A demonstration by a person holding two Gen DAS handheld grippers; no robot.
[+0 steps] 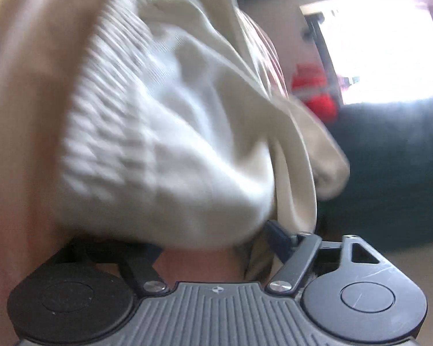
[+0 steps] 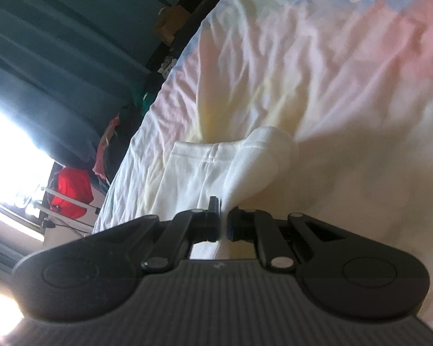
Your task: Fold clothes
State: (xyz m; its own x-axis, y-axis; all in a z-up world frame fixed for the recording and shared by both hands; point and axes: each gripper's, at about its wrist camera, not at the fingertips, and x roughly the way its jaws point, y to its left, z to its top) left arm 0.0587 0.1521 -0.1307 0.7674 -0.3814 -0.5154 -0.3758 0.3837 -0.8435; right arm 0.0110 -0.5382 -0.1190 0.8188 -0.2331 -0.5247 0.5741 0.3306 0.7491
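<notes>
Two hand-held grippers were in view — the left hand-held gripper (image 1: 216, 239) at the bottom of its frame, the right hand-held gripper (image 2: 223, 219) low at centre of its own. One white garment (image 2: 216, 167) lay at centre frame. There was one bed (image 2: 346, 86) with a single pastel sheet, one red item (image 2: 72, 190) at lower left, and one dark teal curtain (image 2: 57, 57) — upper left.

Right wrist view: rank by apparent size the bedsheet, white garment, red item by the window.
1. bedsheet
2. white garment, close to the camera, so probably inflated
3. red item, far off
</notes>
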